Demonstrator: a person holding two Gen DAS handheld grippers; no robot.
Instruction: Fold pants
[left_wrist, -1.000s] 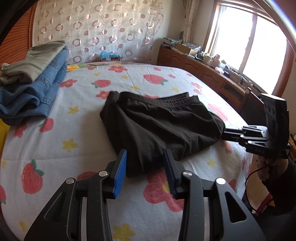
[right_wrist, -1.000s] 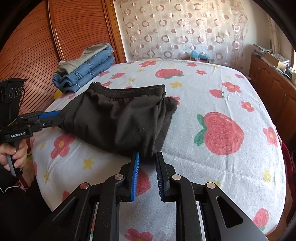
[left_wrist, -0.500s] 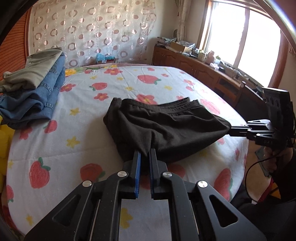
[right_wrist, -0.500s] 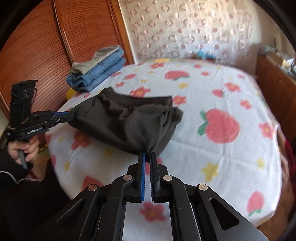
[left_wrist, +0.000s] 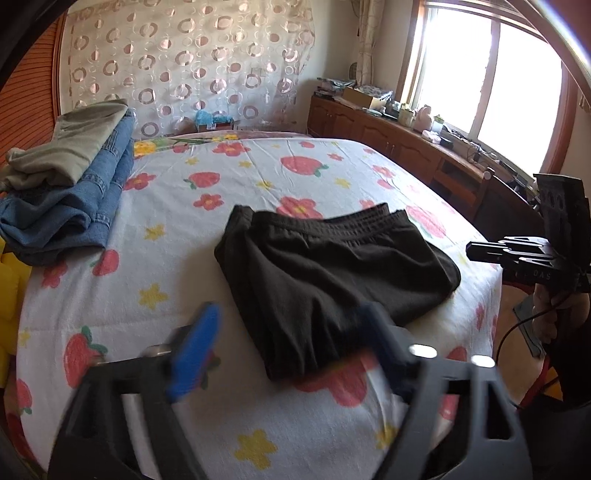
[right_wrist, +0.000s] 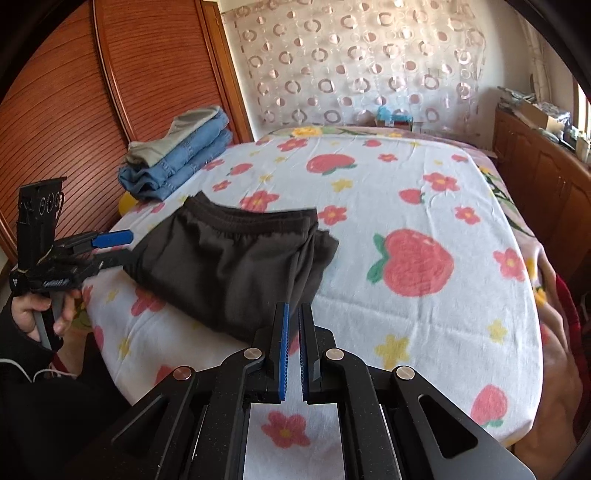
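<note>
Lying in a loose, rumpled bundle on the strawberry-print bed (left_wrist: 258, 173): the black pants (left_wrist: 332, 266), waistband towards the far side, well apart from the stack of jeans (left_wrist: 74, 206) at the bed's side; left gripper (left_wrist: 290, 314) released, jaws just opened wide, the near corner of the cloth between them but untouched by the pads; right gripper (right_wrist: 292, 310) clenched, tips right at the other near corner; impossible to tell whether a thin fold is pinched there or not. Probably a moment of letting go after a pull towards the near edge; hence several risks. If cloth pinched on the right side only: lifting or pulling now likely to drag one corner alone, skewing the bundle and undoing the layers. Near edge of the pants close to the border of the bed; one further tug likely to slide the soft fabric over it. Closing the left jaws again on this thick hem: danger of catching the sheet together with the pants, or only the top layer; better to check the fold lines first.
</note>
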